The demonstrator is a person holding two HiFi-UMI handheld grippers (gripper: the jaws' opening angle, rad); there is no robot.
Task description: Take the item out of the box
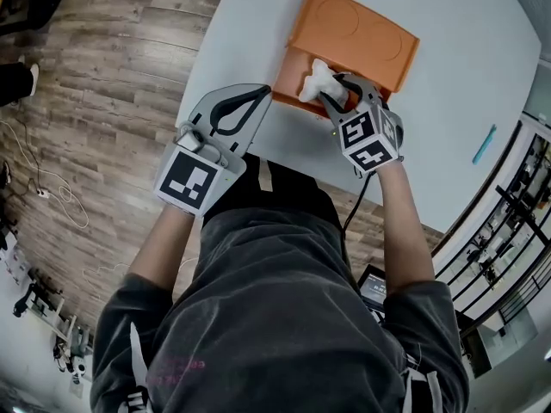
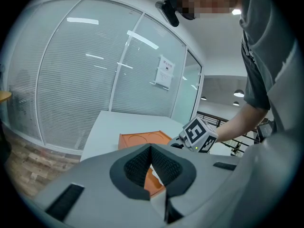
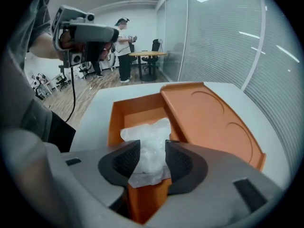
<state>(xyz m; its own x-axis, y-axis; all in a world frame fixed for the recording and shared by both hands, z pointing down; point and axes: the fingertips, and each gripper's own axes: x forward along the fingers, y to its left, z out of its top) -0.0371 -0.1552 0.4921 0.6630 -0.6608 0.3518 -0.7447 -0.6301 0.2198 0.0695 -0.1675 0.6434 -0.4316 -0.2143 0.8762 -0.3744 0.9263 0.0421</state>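
An orange box [image 1: 287, 74] stands open on the white table, its lid [image 1: 357, 31] folded back beyond it. A crumpled white plastic bag [image 1: 319, 79] sticks up out of the box. My right gripper [image 1: 332, 95] reaches in over the near wall. In the right gripper view the bag [image 3: 147, 134] lies between the two dark pads of that gripper [image 3: 153, 158], whose jaws stand wide apart and do not squeeze it. My left gripper [image 1: 262, 91] hovers shut and empty at the table's near edge, left of the box [image 2: 137, 139].
The white table [image 1: 465, 67] stretches right of the box, with a teal pen-like stick [image 1: 484, 144] near its right edge. Wooden floor [image 1: 103, 76] lies to the left. Glass walls stand behind the table, and a person [image 3: 124, 44] stands by a far round table.
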